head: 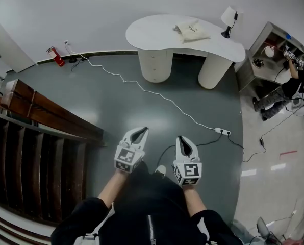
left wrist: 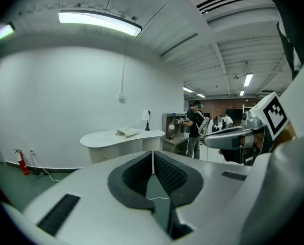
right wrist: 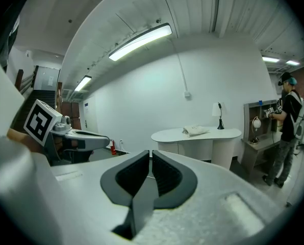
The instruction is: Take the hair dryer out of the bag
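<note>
At the lower middle of the head view we hold the left tool [head: 140, 131] with its jaws pressed together on nothing; its own view shows the ribbed pads meeting with no object between them. Just to its right, the right tool [head: 183, 140] is likewise closed and empty. Both point up the frame across the grey floor [head: 142, 106] toward the white bench [head: 152, 32] at the upper middle, well apart from us. The cream bag [head: 192, 31] lies flat on the bench top, up and slightly right of both tools, so we judge the right tool a little nearer. The bag's long axis seems to run roughly across the frame, but which end is its mouth is too small to tell. The hair dryer is not visible, presumably inside the bag, so we cannot tell which way it points or how its long axis lies. We judge that closing the distance to the bench comes first.
</note>
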Action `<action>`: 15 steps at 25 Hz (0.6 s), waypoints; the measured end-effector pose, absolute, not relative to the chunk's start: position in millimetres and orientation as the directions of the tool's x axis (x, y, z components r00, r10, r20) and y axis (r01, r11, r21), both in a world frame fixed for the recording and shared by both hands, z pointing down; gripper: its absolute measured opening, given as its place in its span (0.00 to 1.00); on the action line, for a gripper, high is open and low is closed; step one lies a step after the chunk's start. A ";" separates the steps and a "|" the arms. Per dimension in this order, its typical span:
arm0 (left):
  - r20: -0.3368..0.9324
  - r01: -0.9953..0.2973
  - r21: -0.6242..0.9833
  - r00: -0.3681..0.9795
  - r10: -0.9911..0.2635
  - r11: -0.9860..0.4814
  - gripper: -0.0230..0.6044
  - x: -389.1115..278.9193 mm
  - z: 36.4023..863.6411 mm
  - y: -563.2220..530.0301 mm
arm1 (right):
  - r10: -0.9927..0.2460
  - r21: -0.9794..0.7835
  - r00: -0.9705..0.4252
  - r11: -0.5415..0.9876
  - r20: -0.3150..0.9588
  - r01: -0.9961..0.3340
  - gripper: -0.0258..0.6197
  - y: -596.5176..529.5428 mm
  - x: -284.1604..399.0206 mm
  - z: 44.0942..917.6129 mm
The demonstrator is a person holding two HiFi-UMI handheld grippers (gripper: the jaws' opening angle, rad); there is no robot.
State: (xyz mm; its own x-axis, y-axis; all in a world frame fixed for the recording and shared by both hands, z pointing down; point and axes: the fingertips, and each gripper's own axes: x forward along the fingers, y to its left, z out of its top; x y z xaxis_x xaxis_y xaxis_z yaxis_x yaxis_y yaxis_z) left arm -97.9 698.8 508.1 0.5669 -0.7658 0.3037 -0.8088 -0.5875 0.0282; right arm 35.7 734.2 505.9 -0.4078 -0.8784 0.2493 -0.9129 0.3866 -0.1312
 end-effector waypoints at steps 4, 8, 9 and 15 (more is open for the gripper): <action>0.310 -0.801 0.023 0.574 -0.758 -0.598 0.07 -85.9 505.6 698.0 | -0.867 -0.144 -0.427 0.402 0.258 -0.904 0.05 734.2 36.9 508.0; 0.323 -0.808 0.032 0.565 -0.759 -0.588 0.07 -85.1 508.4 690.4 | -0.863 -0.145 -0.430 0.405 0.264 -0.903 0.05 724.1 37.9 508.0; 0.327 -0.808 0.032 0.565 -0.758 -0.588 0.07 -84.5 509.5 687.8 | -0.863 -0.145 -0.430 0.405 0.266 -0.903 0.05 721.1 38.5 508.5; 0.330 -0.798 0.047 0.580 -0.745 -0.600 0.07 -83.3 518.9 659.2 | -0.862 -0.147 -0.417 0.391 0.287 -0.909 0.05 692.6 36.2 516.0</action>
State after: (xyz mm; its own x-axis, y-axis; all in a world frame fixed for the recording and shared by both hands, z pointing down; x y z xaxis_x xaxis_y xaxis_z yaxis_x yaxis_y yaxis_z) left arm -83.3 659.2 518.9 0.5796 -0.7451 0.3298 -0.7984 -0.6004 0.0467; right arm 36.2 692.6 516.0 -0.4174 -0.8623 0.2867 -0.9086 0.3910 -0.1468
